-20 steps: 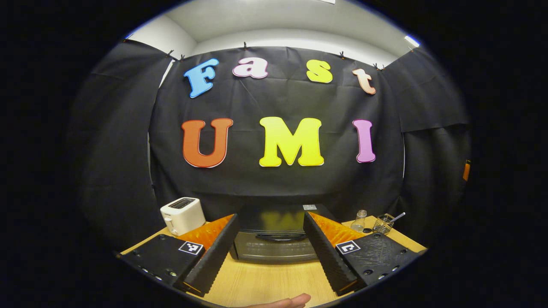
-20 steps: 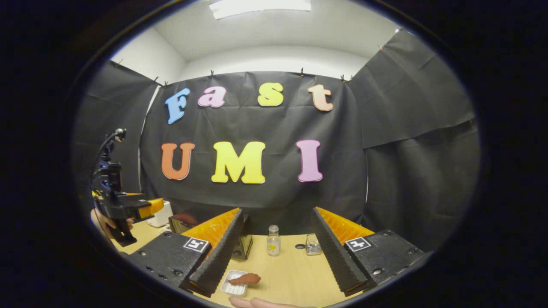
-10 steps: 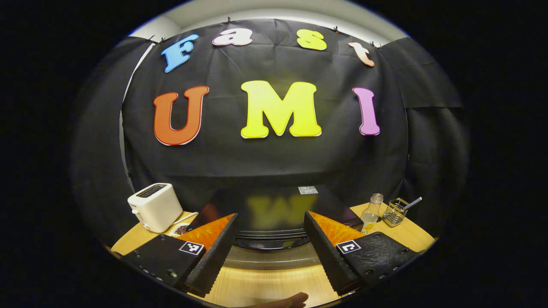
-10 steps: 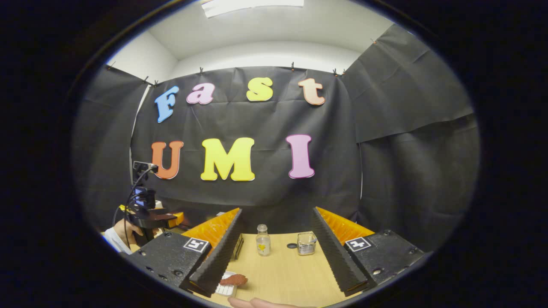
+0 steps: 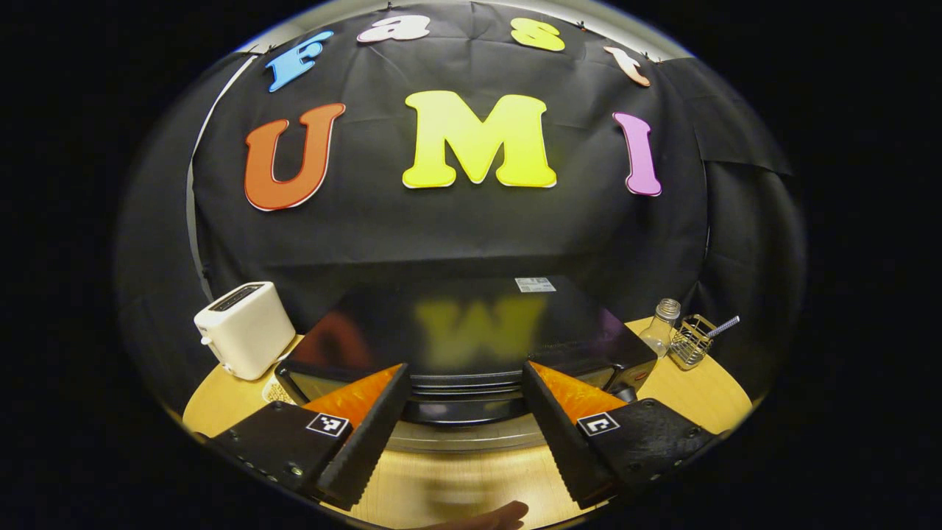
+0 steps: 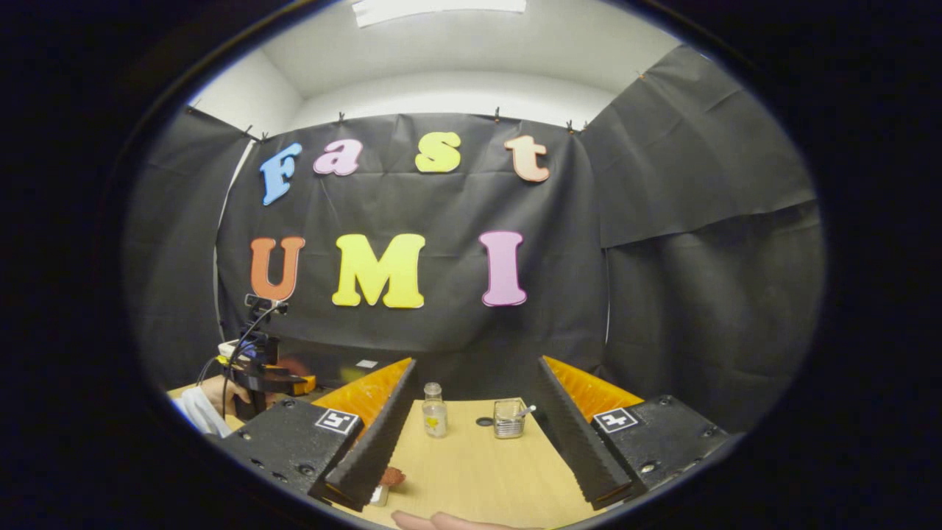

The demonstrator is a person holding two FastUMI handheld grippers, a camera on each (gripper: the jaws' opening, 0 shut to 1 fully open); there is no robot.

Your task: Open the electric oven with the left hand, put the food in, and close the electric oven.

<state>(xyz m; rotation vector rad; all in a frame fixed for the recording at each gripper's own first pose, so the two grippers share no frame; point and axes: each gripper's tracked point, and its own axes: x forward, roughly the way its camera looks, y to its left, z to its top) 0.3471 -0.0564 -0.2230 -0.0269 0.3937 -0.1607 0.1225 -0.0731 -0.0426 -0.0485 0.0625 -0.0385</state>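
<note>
The black electric oven (image 5: 456,324) fills the middle of the left gripper view, door shut, its dark handle bar (image 5: 460,383) running across the front. My left gripper (image 5: 464,442) is open just before that handle, one finger on each side and nothing between them. In the right gripper view the same gripper (image 6: 268,377) shows at far left, held by a hand with a white sleeve (image 6: 197,411). My right gripper (image 6: 471,442) is open and empty above the table. The reddish-brown food (image 6: 391,476) on its small white tray peeks from behind the left finger, mostly hidden.
A white toaster (image 5: 243,338) stands left of the oven. A small glass bottle (image 5: 660,329) and a wire holder (image 5: 692,342) stand to its right, seen again as the bottle (image 6: 434,412) and holder (image 6: 508,418). The wooden table (image 6: 478,471) stretches ahead.
My left gripper has moved in close to the oven, which now looms large at handle height. The right gripper's view has drifted, so the food tray slipped behind its left finger.
</note>
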